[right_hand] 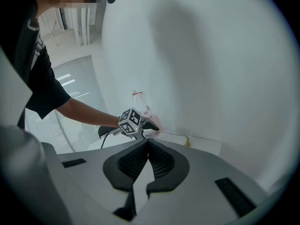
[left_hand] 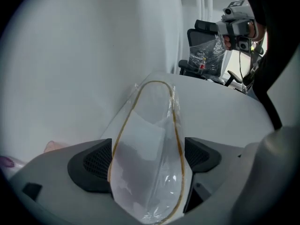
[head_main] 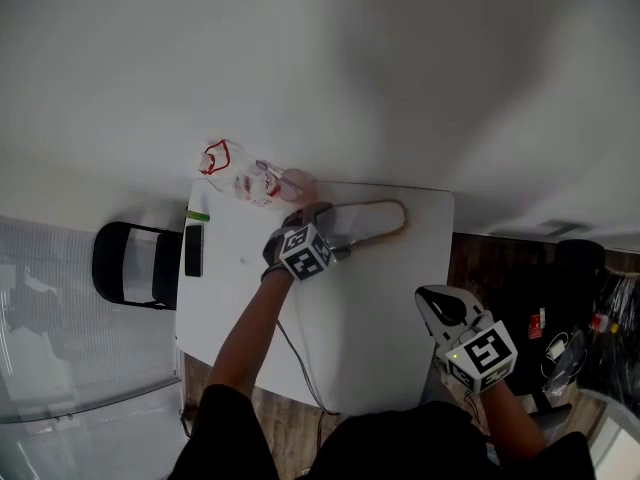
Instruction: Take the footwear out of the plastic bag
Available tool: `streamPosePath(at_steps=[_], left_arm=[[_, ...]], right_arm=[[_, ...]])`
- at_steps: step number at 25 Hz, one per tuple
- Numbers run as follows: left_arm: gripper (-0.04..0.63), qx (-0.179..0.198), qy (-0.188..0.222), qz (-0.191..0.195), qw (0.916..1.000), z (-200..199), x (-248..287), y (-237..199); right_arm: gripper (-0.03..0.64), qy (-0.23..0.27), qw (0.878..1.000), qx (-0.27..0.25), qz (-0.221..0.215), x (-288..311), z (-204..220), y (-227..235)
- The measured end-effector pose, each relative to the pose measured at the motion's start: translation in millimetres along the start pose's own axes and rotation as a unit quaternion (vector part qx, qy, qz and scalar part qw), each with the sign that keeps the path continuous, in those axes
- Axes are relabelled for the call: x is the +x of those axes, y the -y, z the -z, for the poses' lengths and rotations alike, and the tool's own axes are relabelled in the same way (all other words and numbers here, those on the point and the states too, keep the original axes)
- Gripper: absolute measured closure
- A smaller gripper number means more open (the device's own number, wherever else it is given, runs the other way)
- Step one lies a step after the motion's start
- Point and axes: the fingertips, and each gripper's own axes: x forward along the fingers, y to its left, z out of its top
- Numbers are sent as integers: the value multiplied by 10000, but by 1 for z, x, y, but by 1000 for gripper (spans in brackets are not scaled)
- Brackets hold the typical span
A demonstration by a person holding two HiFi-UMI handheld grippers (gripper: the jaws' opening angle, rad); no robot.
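From the head view, the left gripper (head_main: 318, 218) pointed steeply down over the far part of the white table (head_main: 380, 318), at the near end of a clear plastic bag (head_main: 372, 220) with a brown rim. The bag lay flat by the table's far edge. The right gripper (head_main: 437, 303) hung over the table's near right corner, well apart from the bag. A second clear bag with red print (head_main: 238, 171) sat at the far left corner. A black phone (head_main: 193, 250) lay by the left edge, and a black chair (head_main: 128, 265) stood beside the table.

In the left gripper view, the jaws stood wide apart. The clear bag ran up between them, its brown-rimmed sides lying close to the inner faces of both black pads (left_hand: 93, 165). Whether the pads actually touched the film could not be told, and they were not squeezing it. A flat white item (left_hand: 143, 135), apparently the footwear, showed through the plastic, still inside the bag.

In the right gripper view, the jaws were fully together, their ribbed black pads meeting with nothing between them. Past them the person's arm reached across to the left gripper at the bag on the table's far side, close to the pale wall.
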Motion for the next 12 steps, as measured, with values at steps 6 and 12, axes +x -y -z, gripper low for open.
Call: streamPosePath(at_steps=[6,12], left_arm=[[106,107,-206,198,9995,-2,14,-3],[104,-93,-393,396,9984,0,19,-2]], right_arm=[[600,0,10000,-13,-11,0,-3,4],[600,36,10000,-50,-45,-3,-5,0]])
